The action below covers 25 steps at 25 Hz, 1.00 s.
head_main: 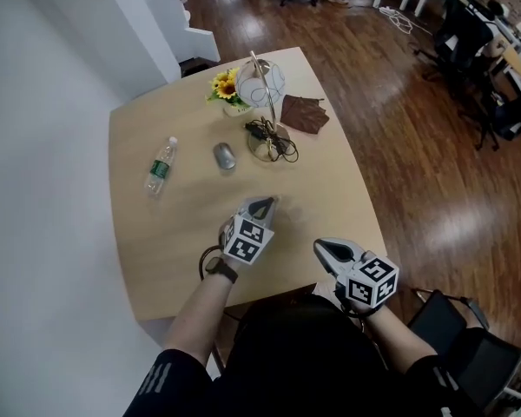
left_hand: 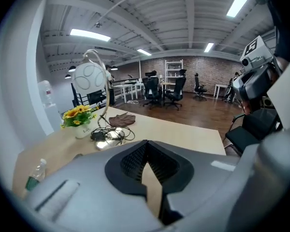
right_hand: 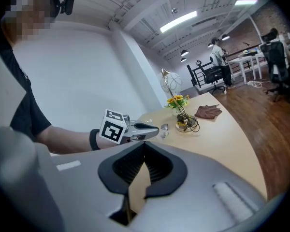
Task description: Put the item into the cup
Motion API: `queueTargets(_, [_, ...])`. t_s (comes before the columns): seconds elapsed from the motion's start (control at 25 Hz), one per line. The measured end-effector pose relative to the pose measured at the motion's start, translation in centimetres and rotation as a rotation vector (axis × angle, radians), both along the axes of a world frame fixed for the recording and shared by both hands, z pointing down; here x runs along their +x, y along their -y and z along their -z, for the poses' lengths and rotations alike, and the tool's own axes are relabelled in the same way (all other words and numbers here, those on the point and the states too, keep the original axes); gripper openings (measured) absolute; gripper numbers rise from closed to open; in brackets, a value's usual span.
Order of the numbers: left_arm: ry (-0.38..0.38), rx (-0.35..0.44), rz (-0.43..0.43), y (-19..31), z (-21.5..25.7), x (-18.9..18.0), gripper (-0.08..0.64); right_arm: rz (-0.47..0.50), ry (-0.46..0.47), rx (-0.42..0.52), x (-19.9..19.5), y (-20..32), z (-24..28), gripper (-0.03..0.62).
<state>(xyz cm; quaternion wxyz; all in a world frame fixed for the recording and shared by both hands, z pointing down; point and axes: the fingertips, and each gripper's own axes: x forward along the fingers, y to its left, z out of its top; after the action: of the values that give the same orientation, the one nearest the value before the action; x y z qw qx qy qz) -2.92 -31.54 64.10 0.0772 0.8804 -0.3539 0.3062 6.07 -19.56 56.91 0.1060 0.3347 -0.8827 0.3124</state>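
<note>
A small metal cup [head_main: 224,155] lies on its side in the middle of the light wood table [head_main: 330,189]; it also shows in the right gripper view as the metal cup [right_hand: 164,127]. A clear water bottle [head_main: 161,165] with a green label lies to its left. My left gripper [head_main: 262,205] hovers over the table nearer me than the cup, shut and holding nothing. At the table's near edge my right gripper [head_main: 323,247] is also shut and holds nothing. In their own views the left gripper [left_hand: 146,144] and the right gripper [right_hand: 144,145] have their jaws together.
At the table's far side stand a pot of sunflowers [head_main: 228,88], a lamp with a round shade [head_main: 262,81], its base wrapped in black cable [head_main: 272,142], and a brown cloth [head_main: 304,113]. Office chairs [head_main: 469,33] stand on the wooden floor to the right.
</note>
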Motion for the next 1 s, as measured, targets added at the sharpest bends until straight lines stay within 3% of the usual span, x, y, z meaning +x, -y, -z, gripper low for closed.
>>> queueTargets(0.24, [0.035,-0.046,-0.075,-0.1,-2.8,5.8,-0.005,-0.033,0.010,-0.017,3.4,0.1,-0.7,0.008])
queueTargets(0.56, [0.118,-0.129,-0.146,-1.9,-7.8,8.3,-0.002,-0.030,0.021,-0.043,5.8,0.1,-1.7,0.008])
queueTargets(0.72, [0.136,-0.183,-0.203,-3.2,-9.2,9.0,0.126,-0.026,0.023,-0.051,6.6,0.3,-2.3,0.008])
queueTargets(1.0, [0.241,-0.173,-0.283,-4.1,-9.9,9.4,0.212,-0.010,0.022,-0.053,7.2,0.8,-2.6,0.008])
